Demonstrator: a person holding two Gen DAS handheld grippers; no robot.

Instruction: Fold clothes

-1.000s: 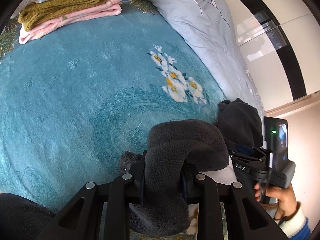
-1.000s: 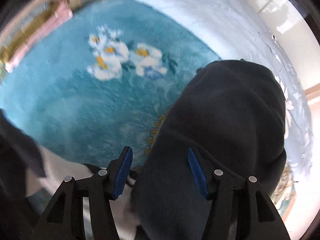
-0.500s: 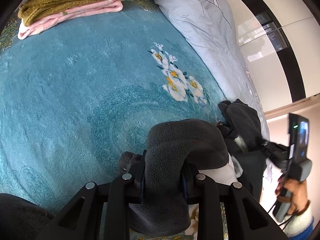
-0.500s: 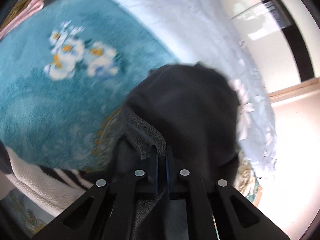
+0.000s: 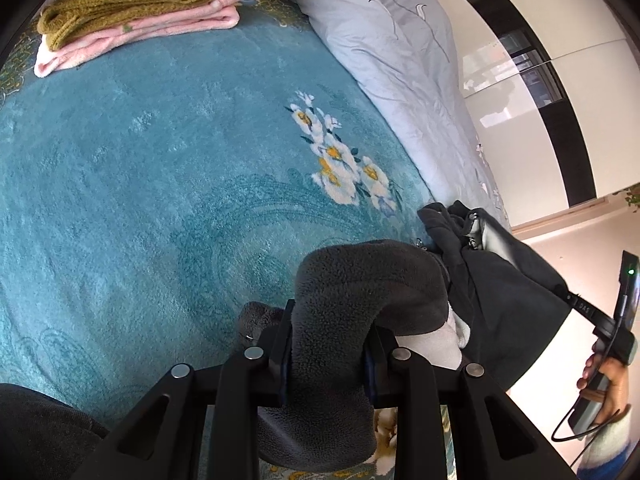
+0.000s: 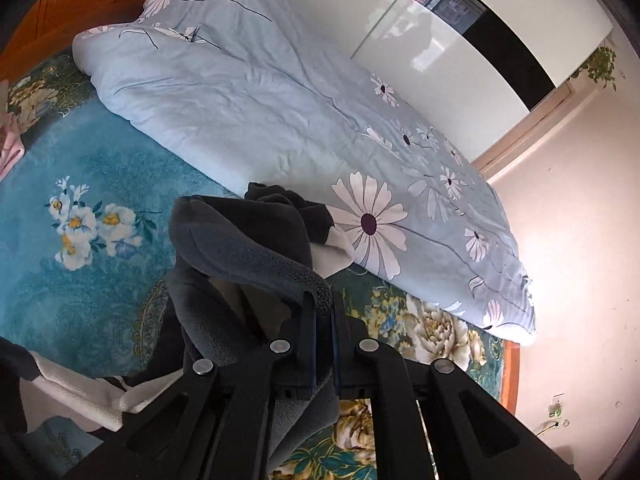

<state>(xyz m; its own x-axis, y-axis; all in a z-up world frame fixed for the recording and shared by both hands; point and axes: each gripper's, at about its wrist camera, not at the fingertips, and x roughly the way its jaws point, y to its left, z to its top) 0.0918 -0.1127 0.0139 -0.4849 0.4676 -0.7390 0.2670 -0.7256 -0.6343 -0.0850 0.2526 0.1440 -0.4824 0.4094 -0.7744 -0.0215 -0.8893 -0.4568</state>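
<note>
A dark grey fleece garment with a pale lining hangs between both grippers above the teal blanket. My left gripper is shut on a thick fold of it. My right gripper is shut on another edge of the same garment and holds it up; the right gripper also shows at the right of the left wrist view, in a hand, with dark fabric stretched toward it.
A folded stack of pink and olive clothes lies at the blanket's far left. A light blue flowered duvet lies along the right side of the bed. White wardrobe doors and a pink wall stand beyond.
My right gripper has shut on the garment's edge and lifted it away to the right, stretching the fabric. My left gripper has kept its hold and place.
</note>
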